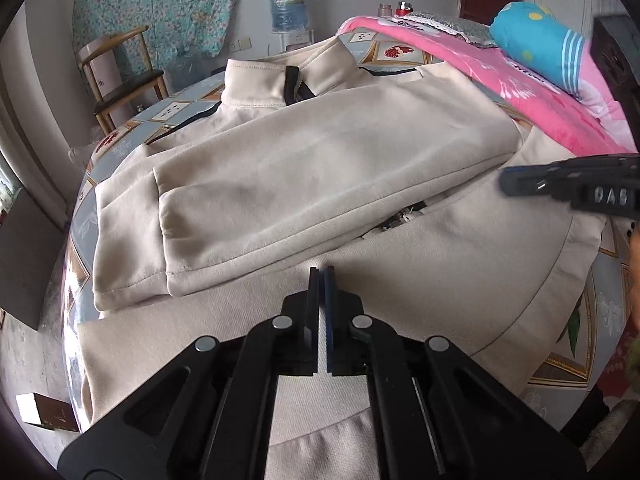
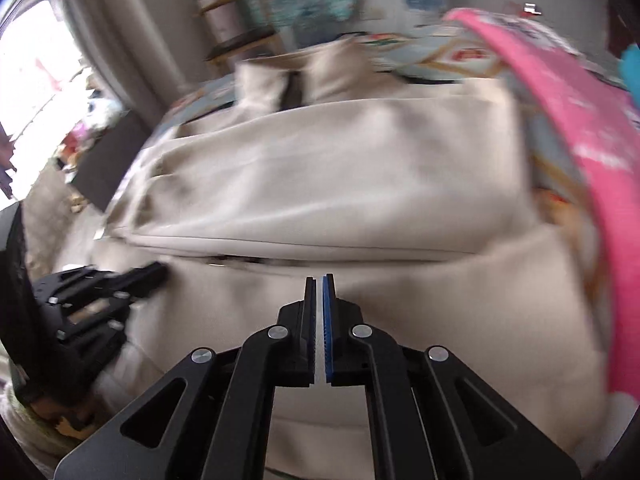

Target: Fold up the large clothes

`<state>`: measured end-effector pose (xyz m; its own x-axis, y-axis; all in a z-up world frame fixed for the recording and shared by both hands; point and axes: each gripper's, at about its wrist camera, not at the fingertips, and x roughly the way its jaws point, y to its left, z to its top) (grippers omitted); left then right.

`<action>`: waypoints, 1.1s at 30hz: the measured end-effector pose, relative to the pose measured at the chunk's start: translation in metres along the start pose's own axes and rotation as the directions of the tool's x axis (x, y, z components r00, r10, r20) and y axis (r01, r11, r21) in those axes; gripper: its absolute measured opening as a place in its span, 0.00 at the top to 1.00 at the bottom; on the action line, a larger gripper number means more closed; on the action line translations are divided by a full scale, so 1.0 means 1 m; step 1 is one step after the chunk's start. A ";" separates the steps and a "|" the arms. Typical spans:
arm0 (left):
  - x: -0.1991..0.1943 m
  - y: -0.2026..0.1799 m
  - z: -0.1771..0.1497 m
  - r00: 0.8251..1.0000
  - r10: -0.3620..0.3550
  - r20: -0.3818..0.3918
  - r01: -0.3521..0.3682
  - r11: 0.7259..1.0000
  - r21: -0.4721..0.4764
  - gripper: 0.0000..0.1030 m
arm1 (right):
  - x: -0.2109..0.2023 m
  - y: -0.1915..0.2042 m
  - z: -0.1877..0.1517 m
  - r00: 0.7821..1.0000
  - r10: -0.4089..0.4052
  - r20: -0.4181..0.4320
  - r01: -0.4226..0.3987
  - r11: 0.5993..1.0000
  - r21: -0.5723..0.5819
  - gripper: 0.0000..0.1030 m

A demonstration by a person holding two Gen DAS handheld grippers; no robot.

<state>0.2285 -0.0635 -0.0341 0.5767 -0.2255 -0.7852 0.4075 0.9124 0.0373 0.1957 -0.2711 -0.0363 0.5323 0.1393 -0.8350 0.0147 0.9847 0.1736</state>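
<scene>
While both jaws stand closed, we read the left hand-held gripper [image 1: 321, 274] and the right hand-held gripper [image 2: 319, 282] as pressed together over the near hem of the cream jacket [image 1: 304, 168]. Whether cloth is actually pinched between either pair we cannot tell; no fabric shows between the tips in either wrist view.

The cream jacket lies collar-away on the counter [image 1: 176, 110], which carries a patterned tile-print cover. Both sleeves are already folded across the chest, one lying over the other, with the zipper showing just below them. We judge the next step to be a lengthwise fold of the hem toward the collar.

Risks from here:
- If either grip has caught only the top layer, or nothing, the hem will lift unevenly and the fold will skew.
- If the two hands rise at different rates, the stacked sleeves may slide off the chest and undo the earlier folds.
- The left edge of the jacket lies close to the counter edge; a pull toward that side could drag cloth over it.
- The pink blanket [image 1: 540, 80] lies just beside the jacket on the right and could snag the right hand.

Beyond the counter we see a wooden chair [image 1: 120, 76], a water bottle [image 1: 288, 4] and a floral cloth [image 1: 160, 4] on the wall. The right wrist view is blurred.
</scene>
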 end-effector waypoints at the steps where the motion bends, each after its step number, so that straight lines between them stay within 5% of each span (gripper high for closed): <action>1: 0.000 0.000 0.000 1.000 0.001 0.000 -0.001 1.000 0.002 0.98 | 0.001 -0.007 0.000 1.000 -0.021 -0.006 0.021 1.000 0.009 0.97; 3: 0.001 0.000 0.000 1.000 0.000 0.002 0.000 1.000 0.004 0.98 | 0.012 -0.021 0.001 0.996 -0.081 -0.035 0.081 0.996 0.025 0.97; 13: 0.002 0.004 0.001 1.000 -0.024 -0.007 0.024 1.000 -0.011 0.96 | 0.001 -0.029 0.009 1.000 0.004 -0.005 -0.003 0.995 0.103 0.93; 15: 0.002 0.005 0.001 0.999 -0.032 -0.009 0.032 0.999 -0.017 0.96 | -0.009 -0.016 0.003 0.999 0.048 -0.004 -0.048 0.996 0.070 0.87; 17: 0.002 0.006 0.001 0.999 -0.041 -0.009 0.041 0.999 -0.023 0.96 | -0.011 0.002 -0.006 0.998 0.061 -0.012 -0.061 0.998 0.011 0.67; 21: 0.001 0.015 0.001 0.994 -0.109 -0.014 0.108 0.993 -0.051 0.94 | 0.006 0.018 -0.019 1.000 -0.025 -0.017 0.023 0.996 -0.083 0.59; 26: -0.022 0.037 -0.006 0.985 -0.168 -0.040 0.161 0.977 -0.140 0.61 | -0.014 0.019 -0.019 1.000 0.013 -0.025 -0.016 0.994 -0.108 0.54; 28: -0.032 0.046 -0.015 0.984 -0.174 -0.049 0.164 0.973 -0.162 0.56 | -0.023 0.019 -0.025 0.999 0.037 -0.026 -0.040 0.989 -0.140 0.41; 33: -0.032 0.070 -0.043 0.989 -0.101 -0.110 0.072 0.968 -0.242 0.49 | -0.006 0.019 -0.040 0.997 0.004 -0.074 -0.019 0.980 -0.197 0.31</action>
<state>0.2084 0.0226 -0.0326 0.4509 -0.2772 -0.8485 0.2647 0.9493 -0.1695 0.1588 -0.2492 -0.0488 0.4685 0.1506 -0.8705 -0.1619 0.9833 0.0830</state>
